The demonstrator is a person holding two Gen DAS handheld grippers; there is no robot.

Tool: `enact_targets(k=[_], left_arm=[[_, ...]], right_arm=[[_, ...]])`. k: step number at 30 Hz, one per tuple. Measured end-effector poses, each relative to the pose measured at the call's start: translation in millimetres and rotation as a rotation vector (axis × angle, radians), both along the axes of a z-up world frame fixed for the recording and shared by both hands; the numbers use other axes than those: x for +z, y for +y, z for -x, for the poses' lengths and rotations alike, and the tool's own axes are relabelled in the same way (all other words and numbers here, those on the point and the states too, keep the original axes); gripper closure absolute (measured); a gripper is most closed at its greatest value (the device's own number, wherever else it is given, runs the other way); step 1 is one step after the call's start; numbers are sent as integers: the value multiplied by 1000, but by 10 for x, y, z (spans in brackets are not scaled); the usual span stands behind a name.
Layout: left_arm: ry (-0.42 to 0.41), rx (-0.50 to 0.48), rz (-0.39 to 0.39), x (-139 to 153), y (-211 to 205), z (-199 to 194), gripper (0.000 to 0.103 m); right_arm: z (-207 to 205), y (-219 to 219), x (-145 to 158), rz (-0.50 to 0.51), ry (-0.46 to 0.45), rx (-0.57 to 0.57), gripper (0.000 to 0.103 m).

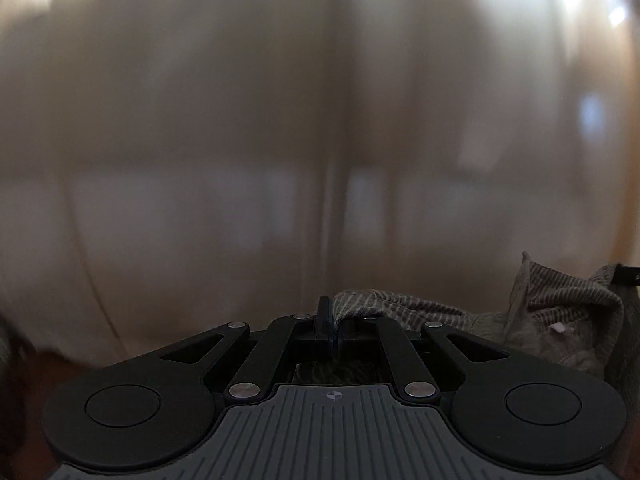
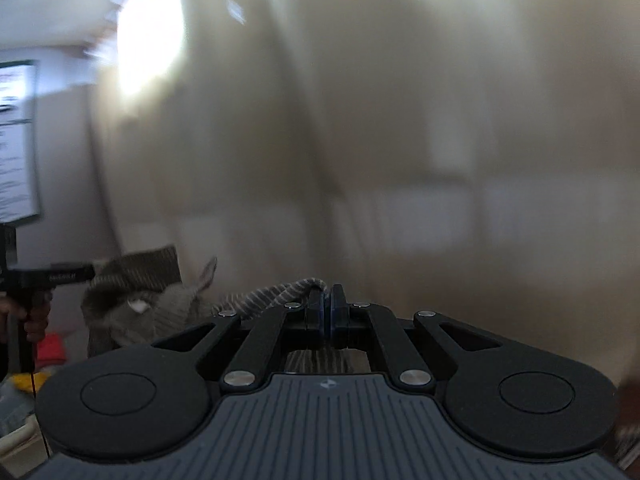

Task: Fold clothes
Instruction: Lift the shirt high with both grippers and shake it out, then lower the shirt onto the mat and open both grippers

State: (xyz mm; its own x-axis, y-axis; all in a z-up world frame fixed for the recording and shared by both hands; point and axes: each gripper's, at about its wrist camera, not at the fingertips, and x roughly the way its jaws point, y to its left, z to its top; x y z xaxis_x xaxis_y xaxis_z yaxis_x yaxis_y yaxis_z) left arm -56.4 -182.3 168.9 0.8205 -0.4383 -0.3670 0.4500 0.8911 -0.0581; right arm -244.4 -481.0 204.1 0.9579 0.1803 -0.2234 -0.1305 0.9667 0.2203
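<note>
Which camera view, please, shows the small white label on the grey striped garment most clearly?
The left wrist view: the small white label sits sharp on the grey striped garment, inside its open bunched folds. In the right wrist view, the label is blurred by motion and the garment looks smeared.

1. Garment [image 1: 560,320]: grey-beige fabric with fine pale stripes, crumpled and held up off any support.
2. One edge is pinched at the left claw [image 1: 335,326]; another, rolled like a cord, at the right claw [image 2: 329,312].
3. A small white tag [image 2: 138,306] shows on its bunched middle.
</note>
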Motion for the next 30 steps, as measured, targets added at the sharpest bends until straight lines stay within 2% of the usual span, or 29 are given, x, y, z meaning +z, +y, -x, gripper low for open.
enact_targets(k=[5,6,8,10,12,13,14,17,18,19,20,25,28,30], left_arm=[[209,38,-101,-1310,-525,-1403,103],[254,36,-128,-1596,-626,-1629,103],[307,40,-182,-1967,-732,-1829,102],[360,44,-236,-2339,-838,-2030,92],[413,47,-291,-2711,-944,-2231,71],[438,49,-316,-2884,-991,-2327,71],[446,49,-323,-2939,-982,-2387,71],[468,50,-307,-3008,-927,-2547,61],[474,52,-297,-3017,-903,-2598,53],[479,62,-285,-3018,-862,-2650,50],[484,70,-274,-3018,-823,-2699,48],[495,3,-229,-2956,-740,-2644,49],[451,-71,-259,-2892,-742,-2455,49],[446,-126,-274,-2856,-759,-2335,49]], right_arm=[[-1455,-323,-1027,-28,206,-102,100],[-1730,-383,-1271,-39,256,-124,100],[-2164,-462,-1783,-53,352,-177,100],[-2478,-463,-2262,-40,449,-230,100],[-2693,-459,-2657,-61,536,-270,96],[-2771,-446,-2786,-60,562,-287,95],[-2813,-454,-2858,-46,579,-295,95],[-2907,-502,-2999,-5,614,-313,81],[-2921,-532,-2999,4,614,-316,72],[-2935,-562,-2999,14,614,-319,64],[-2929,-614,-2973,19,605,-331,61],[-2835,-720,-2833,21,597,-338,59],[-2739,-673,-2847,39,601,-297,58],[-2695,-563,-2836,33,599,-224,58]])
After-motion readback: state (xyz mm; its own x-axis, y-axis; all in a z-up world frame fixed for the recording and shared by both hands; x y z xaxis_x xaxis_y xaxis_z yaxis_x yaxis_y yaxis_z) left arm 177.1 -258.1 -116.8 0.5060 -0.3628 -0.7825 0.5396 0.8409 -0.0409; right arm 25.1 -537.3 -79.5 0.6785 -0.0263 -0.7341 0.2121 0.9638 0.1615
